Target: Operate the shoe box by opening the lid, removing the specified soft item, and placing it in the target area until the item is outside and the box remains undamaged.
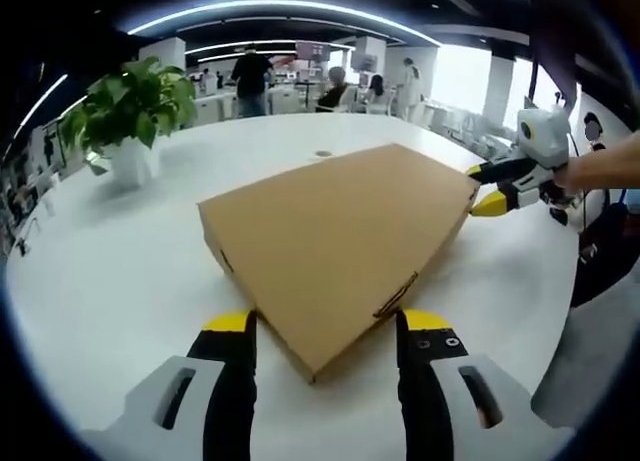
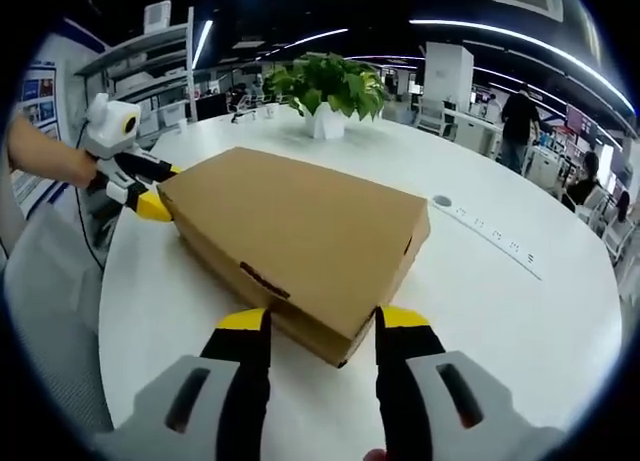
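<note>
Cardboard shoe box (image 1: 335, 246) closed on white table (image 1: 120, 271) | left gripper (image 1: 325, 326) gapes empty at 6 o'clock corner | right gripper (image 2: 318, 326) likewise, opposite corner | lift lid evenly, gently.

No legible text, labels or signs anywhere.

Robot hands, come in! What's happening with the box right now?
Left gripper and right gripper open, each at a box corner. Shoe box closed on the table. Potted plant behind, not blocking.
</note>
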A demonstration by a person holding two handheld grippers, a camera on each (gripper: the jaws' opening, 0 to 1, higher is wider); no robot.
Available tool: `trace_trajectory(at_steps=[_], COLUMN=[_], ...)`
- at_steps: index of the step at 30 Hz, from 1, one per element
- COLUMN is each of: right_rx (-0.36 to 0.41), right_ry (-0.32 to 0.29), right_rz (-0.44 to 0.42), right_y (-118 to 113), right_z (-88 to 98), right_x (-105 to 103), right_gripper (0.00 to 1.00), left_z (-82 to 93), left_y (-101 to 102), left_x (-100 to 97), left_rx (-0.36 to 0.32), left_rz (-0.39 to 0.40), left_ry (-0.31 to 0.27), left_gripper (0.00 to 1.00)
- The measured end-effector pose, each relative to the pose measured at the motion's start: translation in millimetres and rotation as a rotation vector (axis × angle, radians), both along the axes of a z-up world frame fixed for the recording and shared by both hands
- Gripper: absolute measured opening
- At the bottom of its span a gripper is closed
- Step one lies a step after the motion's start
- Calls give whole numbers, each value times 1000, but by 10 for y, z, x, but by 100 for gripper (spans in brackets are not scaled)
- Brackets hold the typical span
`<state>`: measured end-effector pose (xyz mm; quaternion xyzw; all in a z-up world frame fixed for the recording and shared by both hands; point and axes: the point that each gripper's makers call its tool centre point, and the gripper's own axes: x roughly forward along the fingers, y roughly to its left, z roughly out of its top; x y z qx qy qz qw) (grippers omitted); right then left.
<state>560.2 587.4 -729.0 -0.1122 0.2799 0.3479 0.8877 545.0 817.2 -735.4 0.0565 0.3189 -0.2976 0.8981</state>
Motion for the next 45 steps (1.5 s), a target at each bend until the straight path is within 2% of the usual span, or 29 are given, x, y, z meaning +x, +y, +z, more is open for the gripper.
trace_trajectory(at_steps=[27,33,45], right_rx=[10,15,14], right_ry=[-9,-7,-1], right_rz=[-81,-92,-67], right_y=[396,483,670], right_z=[7,10,8], right_x=[-476,-588,-821], right_gripper=[33,32,29], left_z=[9,46,52], left_y=[429,480,650], left_x=[-80,-172,-309], left_rx=[33,44,20], left_rz=[-187,-220,-236], left_ry=[56,66,94], left_gripper=[55,55,53])
